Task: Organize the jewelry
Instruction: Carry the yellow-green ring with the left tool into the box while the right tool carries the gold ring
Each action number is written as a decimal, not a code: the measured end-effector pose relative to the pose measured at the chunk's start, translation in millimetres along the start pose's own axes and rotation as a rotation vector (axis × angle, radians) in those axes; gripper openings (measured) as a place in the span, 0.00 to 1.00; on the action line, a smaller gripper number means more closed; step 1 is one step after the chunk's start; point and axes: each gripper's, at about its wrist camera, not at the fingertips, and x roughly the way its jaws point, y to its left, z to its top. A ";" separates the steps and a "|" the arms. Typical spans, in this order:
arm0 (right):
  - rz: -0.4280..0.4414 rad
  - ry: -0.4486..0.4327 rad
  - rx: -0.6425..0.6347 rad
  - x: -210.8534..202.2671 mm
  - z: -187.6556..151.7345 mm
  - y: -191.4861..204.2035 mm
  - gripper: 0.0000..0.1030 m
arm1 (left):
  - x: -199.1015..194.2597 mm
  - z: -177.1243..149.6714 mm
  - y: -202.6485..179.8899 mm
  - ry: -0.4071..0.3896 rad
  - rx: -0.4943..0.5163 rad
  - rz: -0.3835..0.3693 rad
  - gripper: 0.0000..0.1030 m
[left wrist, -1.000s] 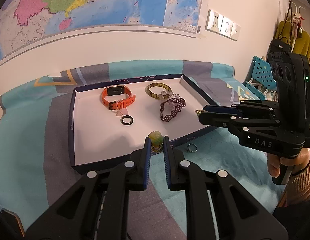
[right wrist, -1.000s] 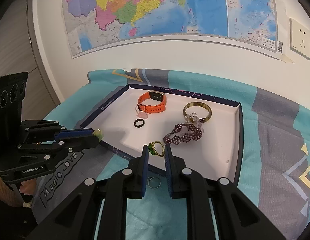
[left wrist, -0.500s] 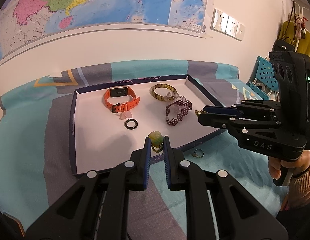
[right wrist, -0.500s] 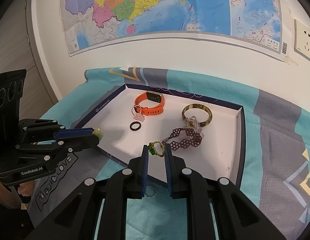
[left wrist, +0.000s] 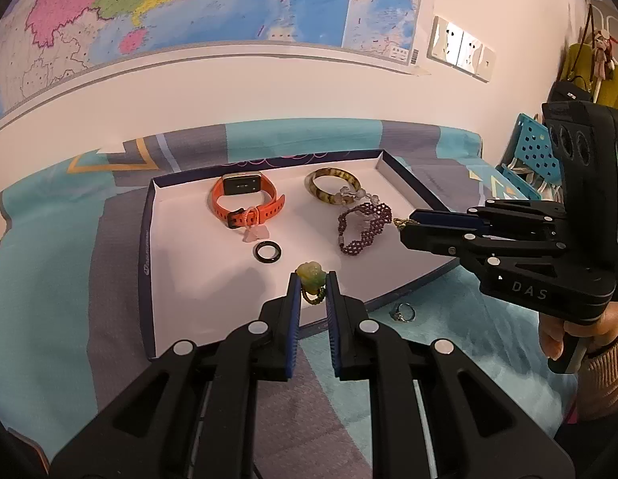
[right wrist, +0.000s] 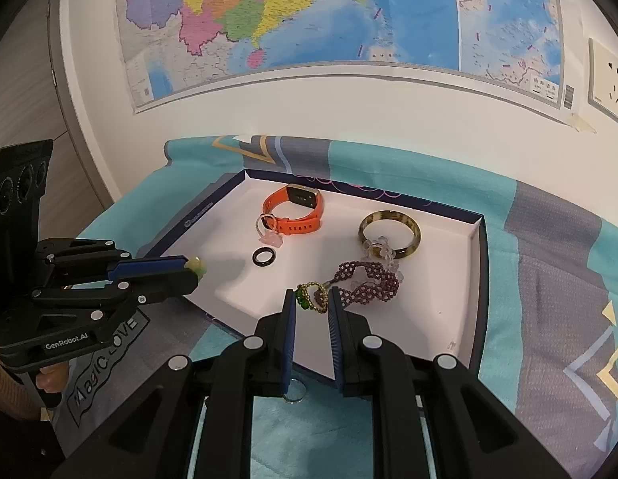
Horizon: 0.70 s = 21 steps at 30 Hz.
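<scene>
Left wrist: the tray (left wrist: 149,263) holds a watch (left wrist: 245,199), bangle (left wrist: 332,189), beaded bracelet (left wrist: 362,227) and black ring (left wrist: 267,250). The left claw (left wrist: 312,285) pinches a jade ring (left wrist: 310,275) over the tray's near edge; a silver ring (left wrist: 402,312) lies outside.

Right wrist: the right claw (right wrist: 312,303) grips a green-gold ring (right wrist: 310,297) beside the bracelet (right wrist: 368,285). The tray sits slightly lower in view than before.

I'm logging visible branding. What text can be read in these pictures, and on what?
"DAS": right gripper body.
"GenRobot.AI": left gripper body.
"MagIC LOVE": cloth under the left gripper.
Wall map labels, tray rim print: too small to read.
</scene>
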 end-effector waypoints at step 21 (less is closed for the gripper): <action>-0.002 0.005 0.001 6.6 4.1 -4.0 0.14 | 10.5 7.0 2.7 0.010 -0.005 0.013 0.13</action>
